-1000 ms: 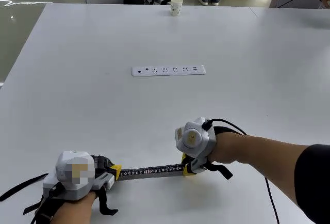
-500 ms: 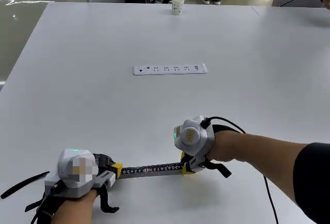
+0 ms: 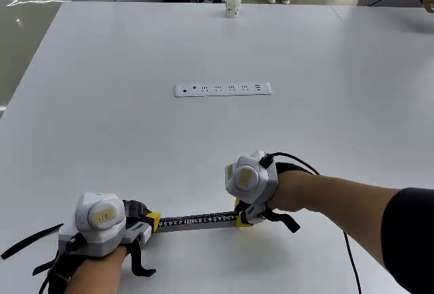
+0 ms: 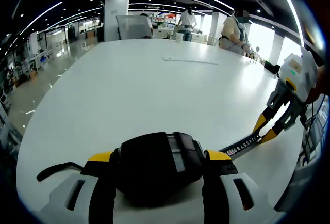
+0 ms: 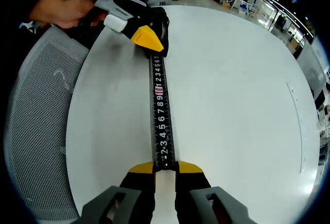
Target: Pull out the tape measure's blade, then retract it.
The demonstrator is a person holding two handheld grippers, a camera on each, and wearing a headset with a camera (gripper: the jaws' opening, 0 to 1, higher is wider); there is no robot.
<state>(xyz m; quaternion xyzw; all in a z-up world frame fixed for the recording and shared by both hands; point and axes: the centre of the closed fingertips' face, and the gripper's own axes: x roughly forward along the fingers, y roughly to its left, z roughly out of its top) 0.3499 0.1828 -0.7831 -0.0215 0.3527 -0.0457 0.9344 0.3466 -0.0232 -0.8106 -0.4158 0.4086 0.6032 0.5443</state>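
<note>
The tape measure's black case (image 4: 157,164) sits between the yellow-tipped jaws of my left gripper (image 4: 160,157), which is shut on it at the table's near left (image 3: 146,223). The numbered blade (image 5: 161,115) lies flat on the white table, running from the case (image 5: 157,20) to my right gripper (image 5: 165,168). That gripper is shut on the blade's end. In the head view the blade (image 3: 196,221) spans the short gap between the case (image 3: 135,213) and the right gripper (image 3: 241,219).
A white power strip (image 3: 222,89) lies mid-table. A paper cup (image 3: 234,4) stands at the far edge. People stand beyond the table (image 3: 325,104). A grey mesh chair back (image 5: 36,121) is near the table's front edge.
My right gripper has edged a little to the left, toward the left gripper, so the exposed blade is slightly shorter. The left gripper has stayed put.
</note>
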